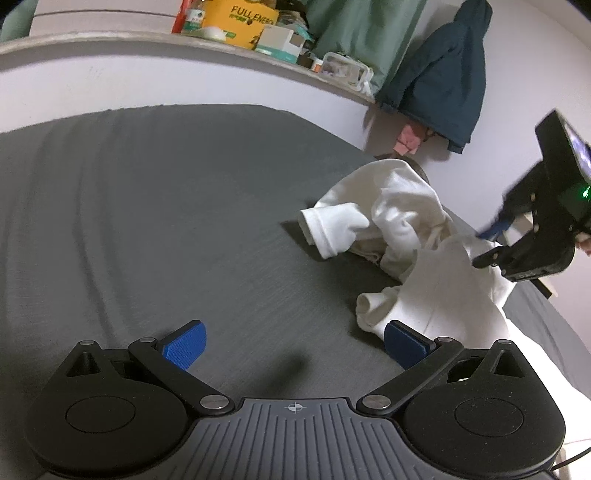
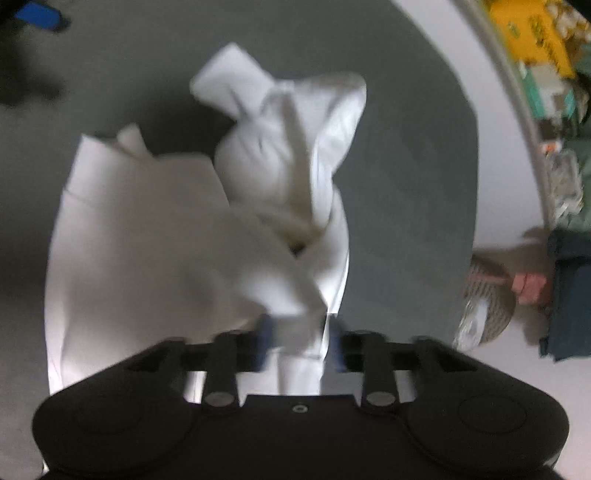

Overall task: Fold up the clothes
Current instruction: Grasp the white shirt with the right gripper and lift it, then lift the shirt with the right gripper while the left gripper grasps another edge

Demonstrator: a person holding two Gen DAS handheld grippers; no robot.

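I see a dark grey bed [image 1: 147, 206] filling the room's foreground, below a cluttered ledge [image 1: 258, 55]. On its right side lies a crumpled white sweatshirt [image 1: 406, 221], which I judge soft, light and floppy; hems or cuffs grip best. My right gripper [image 2: 299, 336] pinches its fabric; my left gripper [image 1: 291, 343] is wide, empty.

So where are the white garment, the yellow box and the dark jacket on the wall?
white garment [image 1: 406, 206]: left wrist view, on its crumpled middle.
yellow box [image 1: 240, 22]: left wrist view, on its printed front.
dark jacket [image 1: 447, 85]: left wrist view, on its body.
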